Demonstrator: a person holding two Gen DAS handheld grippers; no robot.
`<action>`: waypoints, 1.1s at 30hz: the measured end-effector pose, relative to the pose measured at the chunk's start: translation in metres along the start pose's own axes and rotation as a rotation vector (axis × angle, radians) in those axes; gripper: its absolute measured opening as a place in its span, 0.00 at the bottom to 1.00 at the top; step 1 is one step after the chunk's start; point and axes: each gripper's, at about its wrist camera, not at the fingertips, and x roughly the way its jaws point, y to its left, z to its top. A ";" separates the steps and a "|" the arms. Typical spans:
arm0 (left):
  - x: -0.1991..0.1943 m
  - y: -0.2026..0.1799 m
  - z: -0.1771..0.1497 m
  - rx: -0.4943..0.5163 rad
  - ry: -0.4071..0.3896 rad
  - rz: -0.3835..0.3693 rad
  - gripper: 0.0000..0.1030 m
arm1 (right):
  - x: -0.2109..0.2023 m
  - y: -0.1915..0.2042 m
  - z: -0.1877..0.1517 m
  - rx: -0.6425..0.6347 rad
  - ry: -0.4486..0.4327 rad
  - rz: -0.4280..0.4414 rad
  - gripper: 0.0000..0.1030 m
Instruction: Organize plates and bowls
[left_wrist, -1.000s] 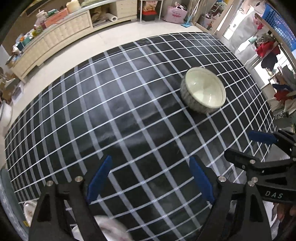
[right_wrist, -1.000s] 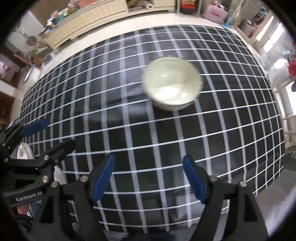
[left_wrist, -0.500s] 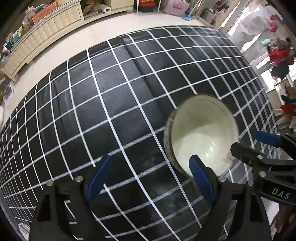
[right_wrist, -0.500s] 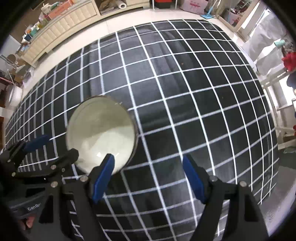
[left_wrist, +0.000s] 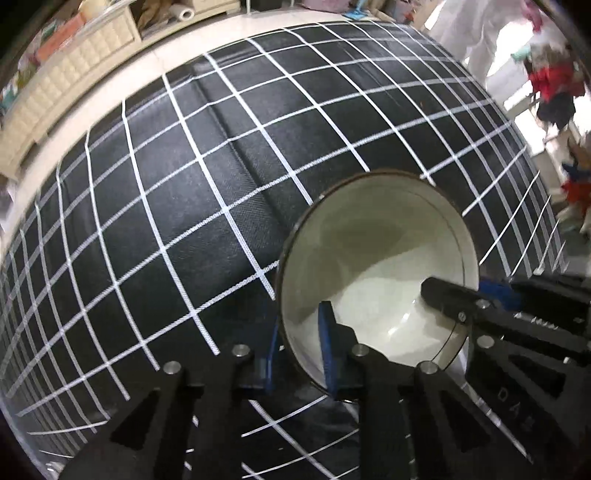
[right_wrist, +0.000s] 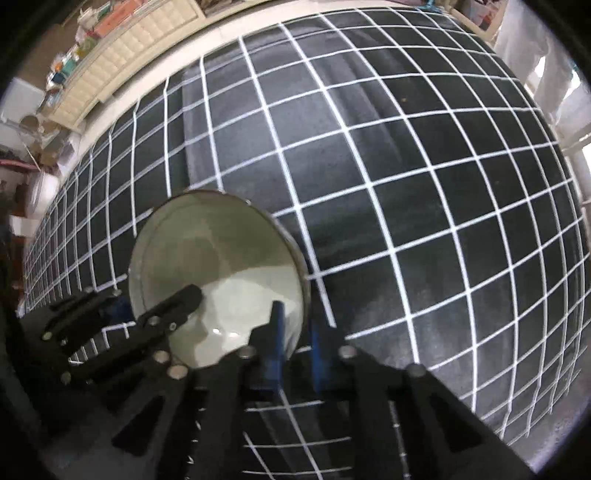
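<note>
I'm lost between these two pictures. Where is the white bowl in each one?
Left wrist view: the bowl sits lower right, its near rim pinched by the left claw.
Right wrist view: the bowl sits lower left, its rim pinched by the right claw.
Shared landmark: the black checked tablecloth beneath it.

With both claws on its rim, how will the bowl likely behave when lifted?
The bowl looks like glazed ceramic, so probably rigid, weighty for its size and breakable if dropped. Its glossy rim may slip between the pads. The left claw and right claw pinch opposite sides, so it should lift level rather than tip.
</note>
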 end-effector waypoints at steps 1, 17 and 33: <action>0.001 0.000 0.000 -0.007 0.004 -0.010 0.17 | -0.001 0.001 -0.001 -0.006 -0.002 -0.003 0.14; -0.009 -0.004 -0.099 0.001 0.043 0.023 0.16 | -0.013 0.035 -0.104 -0.071 0.032 0.009 0.14; -0.077 0.029 -0.244 -0.051 0.009 0.040 0.16 | -0.064 0.096 -0.244 -0.148 0.018 0.042 0.14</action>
